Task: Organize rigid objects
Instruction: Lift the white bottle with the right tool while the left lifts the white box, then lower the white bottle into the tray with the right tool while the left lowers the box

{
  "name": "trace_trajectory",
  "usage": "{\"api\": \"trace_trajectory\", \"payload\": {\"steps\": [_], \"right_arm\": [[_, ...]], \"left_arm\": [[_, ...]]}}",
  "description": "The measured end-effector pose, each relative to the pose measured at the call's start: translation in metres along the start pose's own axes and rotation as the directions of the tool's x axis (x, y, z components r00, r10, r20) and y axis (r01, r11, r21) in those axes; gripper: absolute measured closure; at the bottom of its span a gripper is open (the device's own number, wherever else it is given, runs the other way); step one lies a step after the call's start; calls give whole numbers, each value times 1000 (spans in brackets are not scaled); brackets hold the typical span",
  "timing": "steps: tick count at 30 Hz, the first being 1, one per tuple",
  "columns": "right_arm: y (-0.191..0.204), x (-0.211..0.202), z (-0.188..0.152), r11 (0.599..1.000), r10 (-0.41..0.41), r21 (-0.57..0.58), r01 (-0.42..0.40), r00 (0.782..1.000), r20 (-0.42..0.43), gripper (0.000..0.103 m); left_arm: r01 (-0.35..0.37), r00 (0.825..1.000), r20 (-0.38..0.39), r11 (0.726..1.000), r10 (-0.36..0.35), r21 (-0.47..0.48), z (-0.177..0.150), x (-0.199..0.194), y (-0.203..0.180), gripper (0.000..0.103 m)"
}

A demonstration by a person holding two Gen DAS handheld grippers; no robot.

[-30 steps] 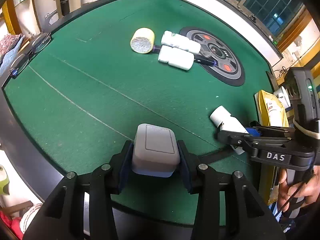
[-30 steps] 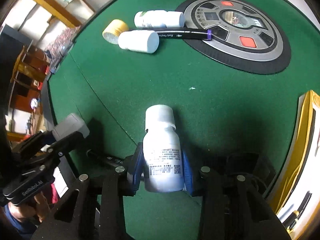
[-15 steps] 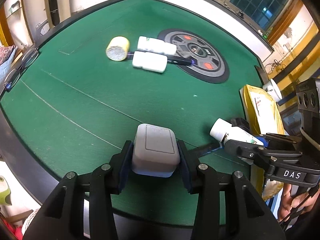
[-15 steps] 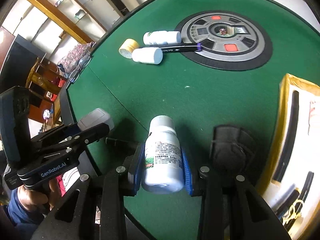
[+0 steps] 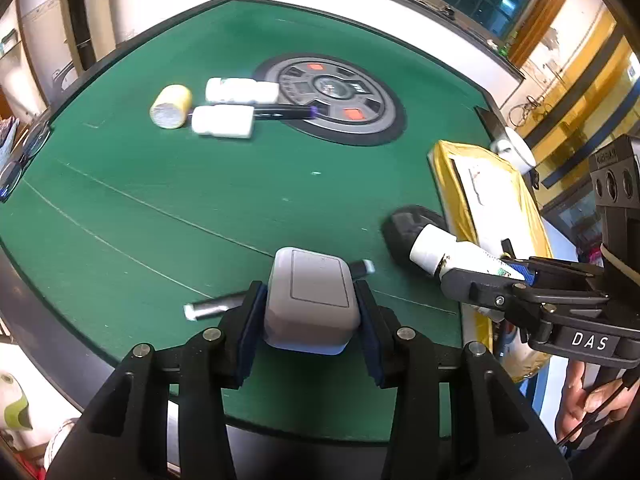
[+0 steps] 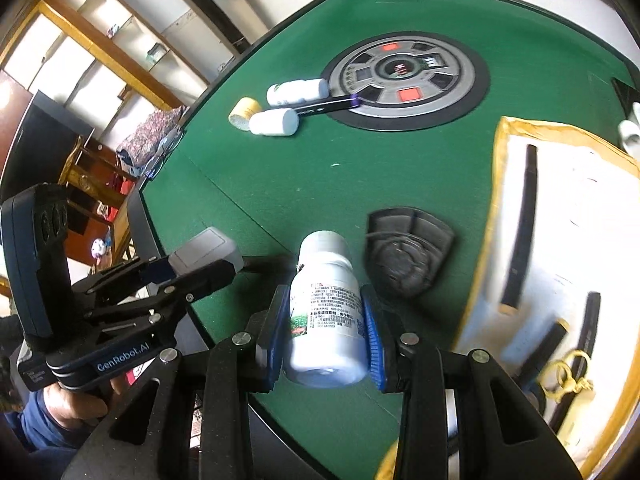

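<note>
Left wrist view: left gripper (image 5: 311, 308) clamps the grey box (image 5: 310, 300) by its sides, held above the green table (image 5: 168, 184). Box overhangs the pads forward, so a quick swing could tip it out. Pen (image 5: 212, 307) lies right under it; setting down there would knock it.

Right wrist view: right gripper (image 6: 326, 334) grips the white bottle (image 6: 326, 304) round its label, cap forward. Smooth round body could rotate or slide. Black mouse (image 6: 408, 254) sits just beside it; the left gripper is close, so collision risk.
</note>
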State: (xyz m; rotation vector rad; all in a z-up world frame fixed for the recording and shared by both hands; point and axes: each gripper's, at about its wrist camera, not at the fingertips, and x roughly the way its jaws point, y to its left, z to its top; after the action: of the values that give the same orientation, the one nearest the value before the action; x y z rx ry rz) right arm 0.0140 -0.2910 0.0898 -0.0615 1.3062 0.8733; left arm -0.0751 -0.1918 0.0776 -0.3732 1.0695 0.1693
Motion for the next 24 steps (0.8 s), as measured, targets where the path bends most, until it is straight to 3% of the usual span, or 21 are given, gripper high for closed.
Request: {"api": "trace_trajectory", "payload": {"steps": [14, 24], "right_arm": [[-72, -64, -34, 991, -29, 134, 13, 993, 117, 72], [-131, -93, -45, 963, -94, 265, 44, 979, 179, 72]], "left_arm": [[55, 998, -17, 981, -53, 188, 0, 2, -106, 61], [146, 988, -95, 950, -124, 275, 13, 37, -178, 61]]}}
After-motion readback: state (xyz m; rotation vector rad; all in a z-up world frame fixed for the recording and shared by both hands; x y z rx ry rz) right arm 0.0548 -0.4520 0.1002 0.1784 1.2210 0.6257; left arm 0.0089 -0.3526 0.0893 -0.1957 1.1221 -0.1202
